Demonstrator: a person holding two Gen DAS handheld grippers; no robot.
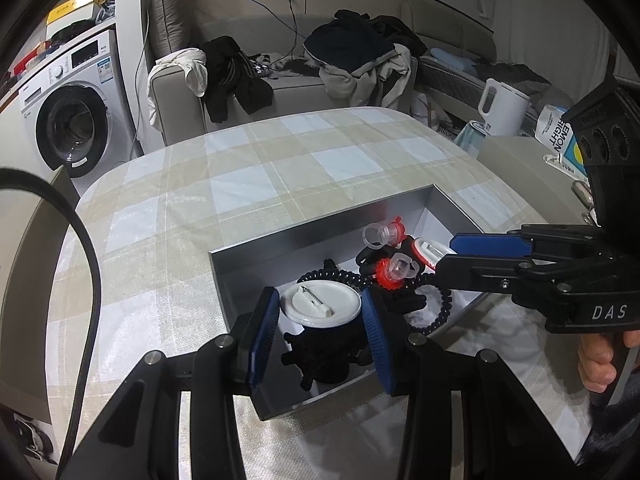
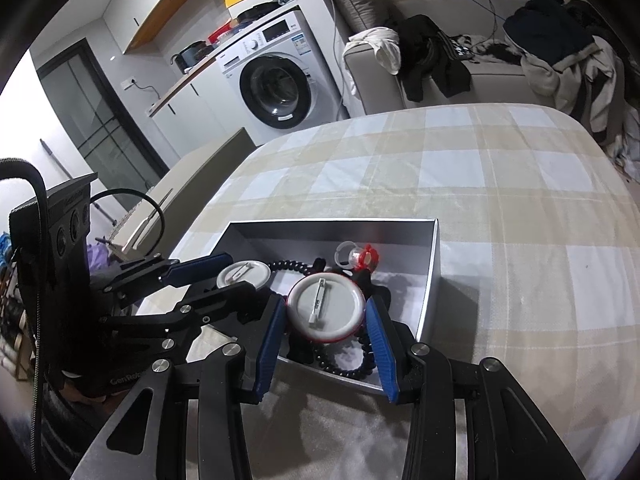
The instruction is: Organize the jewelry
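A silver open box (image 1: 256, 248) (image 2: 434, 264) sits on the checked tablecloth. It holds black bead bracelets (image 1: 438, 312) (image 2: 352, 366), red-and-clear toy rings (image 1: 394, 270) (image 2: 362, 258) and black pieces. My left gripper (image 1: 320, 316) is shut on a white round pin badge (image 1: 320, 304), back side up, over the box's near left part; it also shows in the right wrist view (image 2: 242, 274). My right gripper (image 2: 326, 316) is shut on a red-rimmed pin badge (image 2: 326, 308), back up, over the box; the right gripper shows in the left wrist view (image 1: 452, 252).
A beige sofa (image 1: 180, 96) piled with clothes (image 1: 356, 52) stands behind the table. A washing machine (image 1: 68, 120) is at the left. A white kettle (image 1: 502, 108) and a carton (image 1: 558, 132) stand on a side surface at the right.
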